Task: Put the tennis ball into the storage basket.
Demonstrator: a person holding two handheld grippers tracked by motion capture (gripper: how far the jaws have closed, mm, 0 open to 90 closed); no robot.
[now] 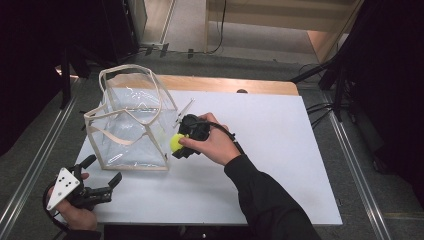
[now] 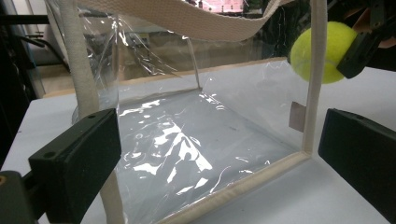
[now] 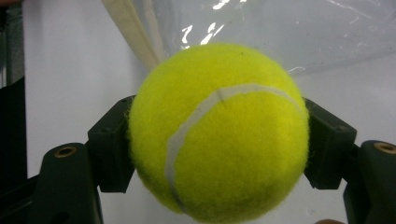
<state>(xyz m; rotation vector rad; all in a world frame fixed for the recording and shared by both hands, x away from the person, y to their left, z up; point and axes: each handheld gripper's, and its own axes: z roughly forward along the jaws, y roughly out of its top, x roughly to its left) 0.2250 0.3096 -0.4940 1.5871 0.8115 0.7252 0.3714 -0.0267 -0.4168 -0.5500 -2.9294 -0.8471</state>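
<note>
A yellow tennis ball (image 3: 219, 130) is clamped between the black jaws of my right gripper (image 1: 179, 143), which is shut on it just to the right of a clear plastic bag (image 1: 131, 127) with cream straps. In the left gripper view the ball (image 2: 322, 49) hangs in the air behind the bag's right edge strap. The bag (image 2: 187, 121) stands upright on the white table (image 1: 270, 150) with its top open. My left gripper (image 1: 102, 175) rests at the table's near left corner, open and holding nothing, pointing at the bag.
A wooden strip (image 1: 225, 84) runs along the table's far edge. Black stands and cables (image 1: 325, 107) sit on the floor to the right. White table surface stretches right of my right hand.
</note>
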